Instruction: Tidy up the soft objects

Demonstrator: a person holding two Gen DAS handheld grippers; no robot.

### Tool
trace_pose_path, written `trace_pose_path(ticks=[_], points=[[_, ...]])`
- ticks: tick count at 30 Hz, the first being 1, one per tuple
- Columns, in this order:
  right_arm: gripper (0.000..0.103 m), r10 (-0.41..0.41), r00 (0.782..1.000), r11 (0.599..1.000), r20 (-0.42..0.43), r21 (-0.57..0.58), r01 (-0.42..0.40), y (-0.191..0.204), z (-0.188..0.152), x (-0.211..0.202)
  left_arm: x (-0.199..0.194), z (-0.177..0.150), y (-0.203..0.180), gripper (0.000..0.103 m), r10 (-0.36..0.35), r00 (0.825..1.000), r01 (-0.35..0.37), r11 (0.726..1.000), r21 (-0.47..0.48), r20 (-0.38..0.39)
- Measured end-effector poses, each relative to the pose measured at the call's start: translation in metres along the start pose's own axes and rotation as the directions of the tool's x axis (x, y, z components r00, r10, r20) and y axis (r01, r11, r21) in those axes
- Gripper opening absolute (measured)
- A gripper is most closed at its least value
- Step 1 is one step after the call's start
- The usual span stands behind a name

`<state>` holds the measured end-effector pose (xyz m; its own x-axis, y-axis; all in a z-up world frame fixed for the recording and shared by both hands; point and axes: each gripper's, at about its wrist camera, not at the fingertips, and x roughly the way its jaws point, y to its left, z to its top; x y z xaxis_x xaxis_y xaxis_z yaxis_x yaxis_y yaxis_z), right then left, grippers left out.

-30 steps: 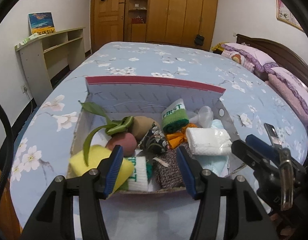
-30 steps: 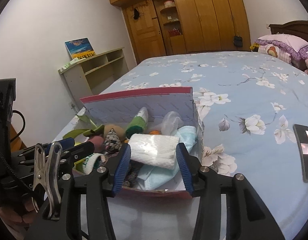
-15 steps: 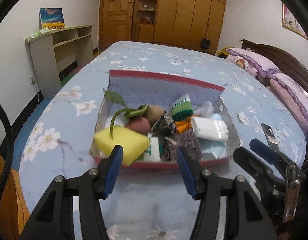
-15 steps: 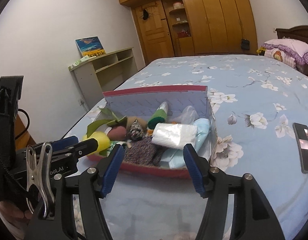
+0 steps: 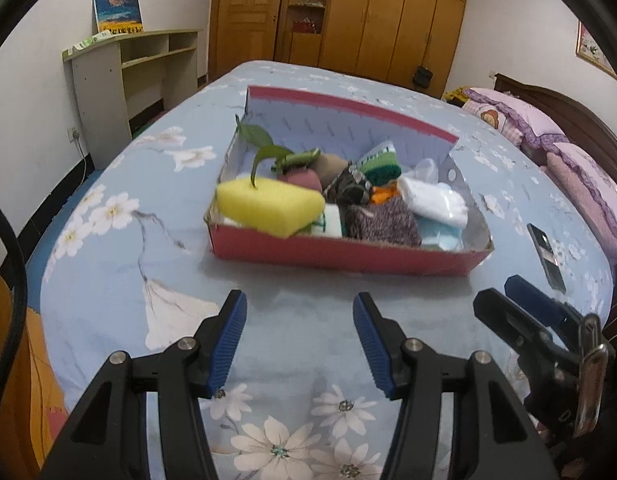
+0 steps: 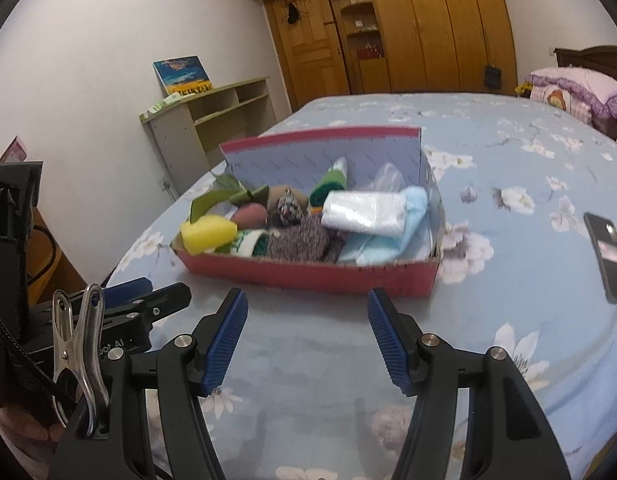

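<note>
Item: red cardboard box packed with soft objects, mid-bed on blue floral bedspread | left gripper, right gripper: fingers spread, nothing held | advice: contents judged settled; box is best left undisturbed.

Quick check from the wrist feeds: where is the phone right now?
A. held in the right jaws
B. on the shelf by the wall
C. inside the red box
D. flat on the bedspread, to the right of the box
D: the phone lies flat on the bedspread, apart from the red box and to its right.
</note>
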<state>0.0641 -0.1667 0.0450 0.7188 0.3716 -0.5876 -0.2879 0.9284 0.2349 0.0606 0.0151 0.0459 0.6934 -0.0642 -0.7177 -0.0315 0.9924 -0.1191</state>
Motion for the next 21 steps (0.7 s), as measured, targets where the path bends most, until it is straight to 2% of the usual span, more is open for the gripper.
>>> trace_pose_path(ticks=[9, 17, 21], points=[[0.064, -0.047, 0.995, 0.999, -0.089, 0.008, 0.048, -0.004, -0.024, 0.023, 0.022, -0.018, -0.004, 0.058, 0.041, 0.999, -0.041, 0.999, 0.004, -0.025], [0.064, -0.131, 0.987, 0.991, -0.096, -0.004, 0.131, -0.011, -0.03, 0.035, 0.039, -0.025, -0.008, 0.058, 0.068, 0.997, -0.067, 0.997, 0.033, -0.031], [0.064, -0.141, 0.984, 0.99, -0.107, 0.006, 0.143, -0.016, -0.031, 0.041, 0.048, -0.027, -0.006, 0.058, 0.061, 0.997, -0.06, 0.998, 0.027, -0.047]])
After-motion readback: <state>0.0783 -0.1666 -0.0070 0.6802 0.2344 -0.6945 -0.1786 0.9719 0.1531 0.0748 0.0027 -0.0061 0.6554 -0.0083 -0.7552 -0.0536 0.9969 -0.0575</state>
